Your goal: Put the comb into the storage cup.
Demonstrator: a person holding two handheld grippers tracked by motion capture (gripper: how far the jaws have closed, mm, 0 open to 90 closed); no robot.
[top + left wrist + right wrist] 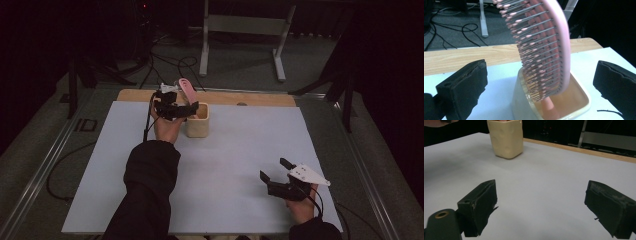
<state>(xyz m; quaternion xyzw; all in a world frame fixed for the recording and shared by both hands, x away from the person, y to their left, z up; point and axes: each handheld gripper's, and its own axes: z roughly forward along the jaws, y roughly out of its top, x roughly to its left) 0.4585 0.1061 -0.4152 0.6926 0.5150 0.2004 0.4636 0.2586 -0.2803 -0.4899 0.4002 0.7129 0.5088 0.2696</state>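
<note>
A pink hairbrush (187, 89) stands handle-down in a cream cup (198, 122) at the far left-centre of the white table. My left gripper (192, 109) hovers at the cup's rim. In the left gripper view the hairbrush (544, 45) leans between the two black jaws, bristles toward the left one; the left gripper (540, 85) is open and neither pad touches the brush. The cup (524, 105) sits below them. My right gripper (273, 168) rests at the near right, open with nothing between its jaws. The right gripper (549, 205) faces the cup (506, 138) from afar.
The white table top (240, 150) has a wooden strip (260, 98) along its far edge. Beyond it are floor cables (170, 62) and a white metal stand (245, 25). Dark rails run along both sides of the table.
</note>
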